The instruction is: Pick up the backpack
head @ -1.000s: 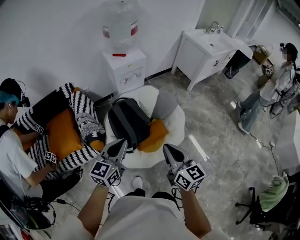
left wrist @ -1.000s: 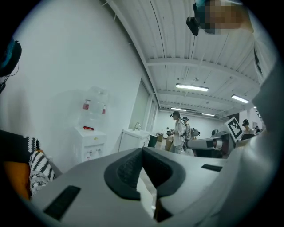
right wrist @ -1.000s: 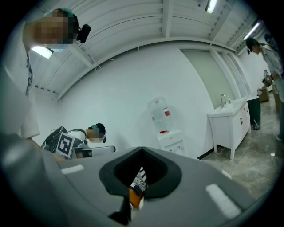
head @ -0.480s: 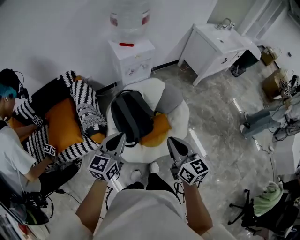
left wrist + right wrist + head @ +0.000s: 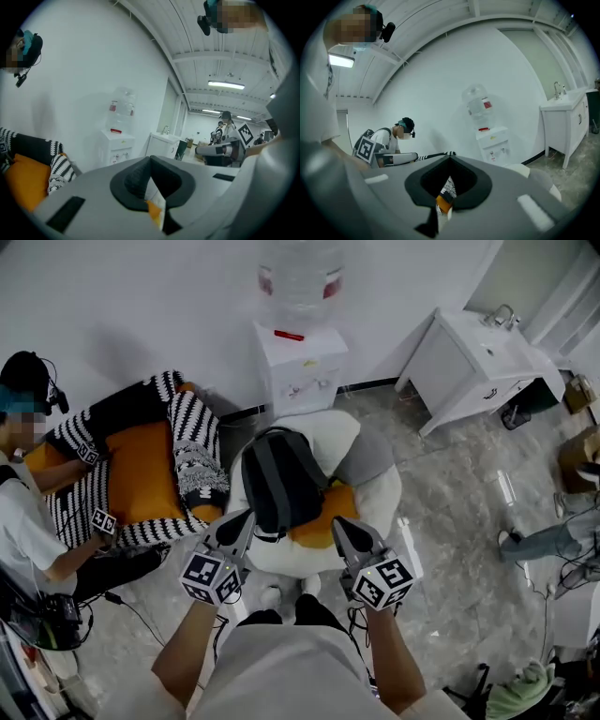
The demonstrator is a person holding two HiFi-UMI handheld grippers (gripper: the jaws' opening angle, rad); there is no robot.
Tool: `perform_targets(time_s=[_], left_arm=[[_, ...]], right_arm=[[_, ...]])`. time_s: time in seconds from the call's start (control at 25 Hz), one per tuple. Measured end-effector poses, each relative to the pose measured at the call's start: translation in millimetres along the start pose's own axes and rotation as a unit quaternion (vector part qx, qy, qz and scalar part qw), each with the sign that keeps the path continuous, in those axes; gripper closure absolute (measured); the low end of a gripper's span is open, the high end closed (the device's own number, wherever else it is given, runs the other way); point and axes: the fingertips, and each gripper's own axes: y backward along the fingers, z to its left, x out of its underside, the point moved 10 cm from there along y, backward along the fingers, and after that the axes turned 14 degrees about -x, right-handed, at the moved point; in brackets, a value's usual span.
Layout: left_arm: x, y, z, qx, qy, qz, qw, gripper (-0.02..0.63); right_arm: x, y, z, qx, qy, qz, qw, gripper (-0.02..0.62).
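Note:
A dark grey and black backpack (image 5: 281, 480) lies on a white round beanbag chair (image 5: 380, 512), beside an orange cushion (image 5: 328, 519) and a grey cushion (image 5: 366, 458). My left gripper (image 5: 246, 515) hangs just short of the backpack's near left corner, jaws shut and empty. To the right, my right gripper (image 5: 337, 523) is over the orange cushion, also shut and empty. In the left gripper view the closed jaws (image 5: 150, 159) fill the lower half; in the right gripper view the closed jaws (image 5: 450, 159) hide the backpack.
A white water dispenser cabinet (image 5: 300, 367) with a bottle stands against the wall behind the chair. A black-and-white striped seat (image 5: 141, 465) with a person is at left. A white vanity with a sink (image 5: 487, 357) stands at right. A second person's legs (image 5: 548, 540) show at far right.
Both grippers have stayed shut while I moved closer; the chair and backpack have shifted toward the middle of the head view, and the person at right has slid toward the edge.

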Motion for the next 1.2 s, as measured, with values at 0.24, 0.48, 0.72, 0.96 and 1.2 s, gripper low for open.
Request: perform_targets(time_s=[0.24,0.48,0.72,0.96,1.2], left_arm=[[4.3,-28.2,-22.2,-0.064,-0.022,0.018,0.9976,0.620],[13.6,-67.3,-30.2,-0.092,-0.029,0.027,0.9949,0.620],[35.3,-98.4,-36.6,-0.111,-0.030,0.038,0.9927,0.618],[50.1,-134.4,-3.6,-0.140,-0.010,0.035,0.9895,0.618],[79.4,-166.3,43.3,-0.154,0.012,0.049,0.9868,0.615]], right_arm=[[6.0,-5.8,-70.3,-0.026,-0.010,0.047,0.998,0.595],[17.1,-23.7,-132.0,-0.036,0.011,0.085,0.996,0.594],[34.8,-34.5,-172.4,-0.029,-0.006,0.083,0.996,0.594],[50.1,-93.3,-212.5,-0.034,0.010,0.102,0.994,0.594],[82.4,-142.6,-239.5,-0.020,0.013,0.116,0.993,0.594]])
